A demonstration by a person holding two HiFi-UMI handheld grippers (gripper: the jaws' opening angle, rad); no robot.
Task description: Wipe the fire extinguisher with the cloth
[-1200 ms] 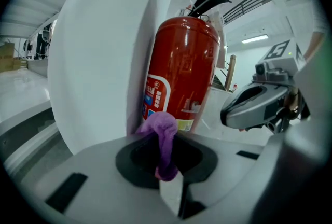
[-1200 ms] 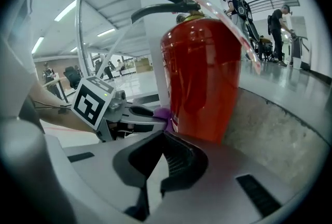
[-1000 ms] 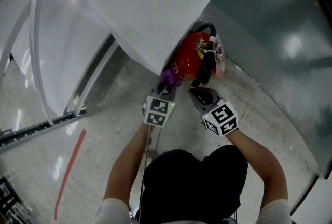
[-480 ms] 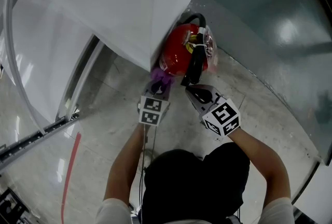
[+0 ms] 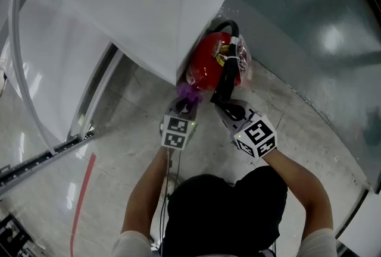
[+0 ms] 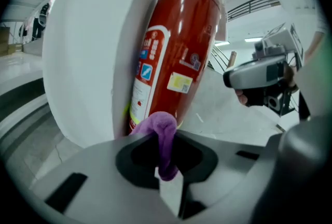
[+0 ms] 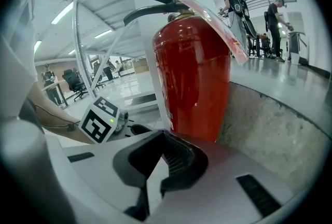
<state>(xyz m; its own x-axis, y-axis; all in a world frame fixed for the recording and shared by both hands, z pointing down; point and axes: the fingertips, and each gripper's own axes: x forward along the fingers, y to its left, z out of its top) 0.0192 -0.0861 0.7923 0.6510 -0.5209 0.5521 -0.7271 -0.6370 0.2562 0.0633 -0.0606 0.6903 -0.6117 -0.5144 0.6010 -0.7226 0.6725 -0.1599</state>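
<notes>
Purple cloth [image 6: 158, 124] sits pinched in my left gripper [image 6: 166, 156], jaws clamped on a folded wad that bulges out past the tips. In the head view that left gripper [image 5: 189, 104] is at centre frame, with the cloth [image 5: 190, 94] against the lower side of the red fire extinguisher [image 5: 205, 68]. My right gripper [image 5: 228, 108] lies just to its right, jaws closed together on nothing, tips just beside the extinguisher's black hose [image 5: 225, 84]; I cannot tell whether they touch. Beyond both, the extinguisher stands just above centre on the pale floor [image 5: 119, 149], tucked where a white panel [image 5: 149, 12] meets a grey-green wall [image 5: 309, 30].
</notes>
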